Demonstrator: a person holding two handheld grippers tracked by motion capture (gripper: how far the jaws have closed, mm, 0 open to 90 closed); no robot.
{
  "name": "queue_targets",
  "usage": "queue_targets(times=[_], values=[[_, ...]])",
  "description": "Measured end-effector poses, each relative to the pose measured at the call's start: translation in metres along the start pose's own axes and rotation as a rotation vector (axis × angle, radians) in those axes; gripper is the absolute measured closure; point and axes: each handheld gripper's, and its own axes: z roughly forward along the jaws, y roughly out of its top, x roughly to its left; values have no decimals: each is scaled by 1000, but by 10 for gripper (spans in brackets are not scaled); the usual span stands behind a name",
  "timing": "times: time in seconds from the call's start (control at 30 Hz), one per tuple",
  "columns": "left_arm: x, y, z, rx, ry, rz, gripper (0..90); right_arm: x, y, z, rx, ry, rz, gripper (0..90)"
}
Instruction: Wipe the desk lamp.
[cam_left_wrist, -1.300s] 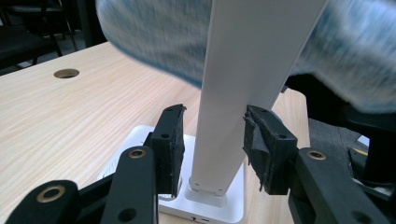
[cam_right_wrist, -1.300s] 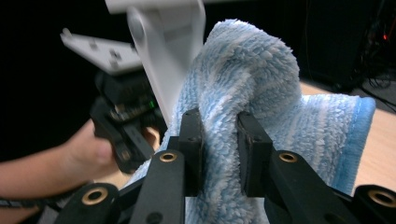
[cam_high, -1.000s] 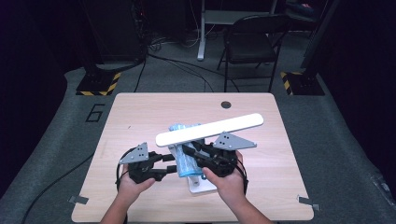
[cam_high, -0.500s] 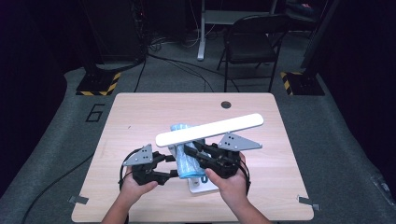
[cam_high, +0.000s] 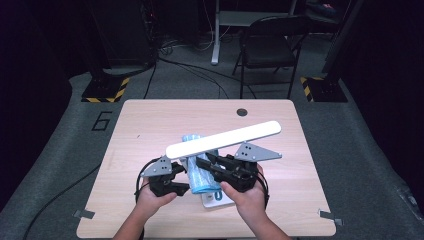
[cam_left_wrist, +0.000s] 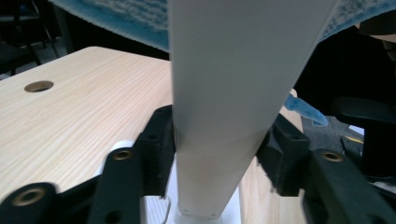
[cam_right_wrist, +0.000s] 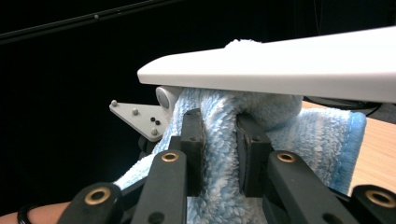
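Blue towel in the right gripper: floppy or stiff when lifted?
Likely floppy: the towel bunches between the right gripper pads and drapes under the white bar. Its fluffy pile probably grips well rather than slipping. It looks light, and should sag wherever it is unsupported.

The high view looks forward and down from above the person's side, taking in the whole worktop (cam_high: 150, 125), with a chair (cam_high: 270, 45) and the floor at the top of the frame. The left gripper view sits very close behind its own fingers (cam_left_wrist: 156, 144) and faces up along a white bar (cam_left_wrist: 233, 93) that rises through the middle of the frame; worktop lies at the left. The right gripper view is equally close and looks level along its fingers (cam_right_wrist: 194, 140) into a blue towel (cam_right_wrist: 219, 140). All three views share the bar and the towel, which lie at centre in the high view.
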Motion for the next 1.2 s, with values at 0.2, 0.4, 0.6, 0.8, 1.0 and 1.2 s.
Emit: queue_targets(times=[0.2,0.4,0.6,0.8,1.0,1.2], values=[[-3,0,1,-12,19,-3,522,2,2,-1,-15,17,9,767],[-5,0,1,-6,23,-8,524,4,-1,-1,-48,17,-3,778],[-4,1,1,-2,23,-2,525,3,-6,-4,-91,8,17,784],[-4,1,0,16,34,17,526,2,-7,-10,-107,-15,12,785],[-4,1,1,4,28,7,526,-4,-10,-21,-149,-47,25,785],[-4,1,0,5,30,6,526,-11,-13,-35,-190,-104,36,785]])
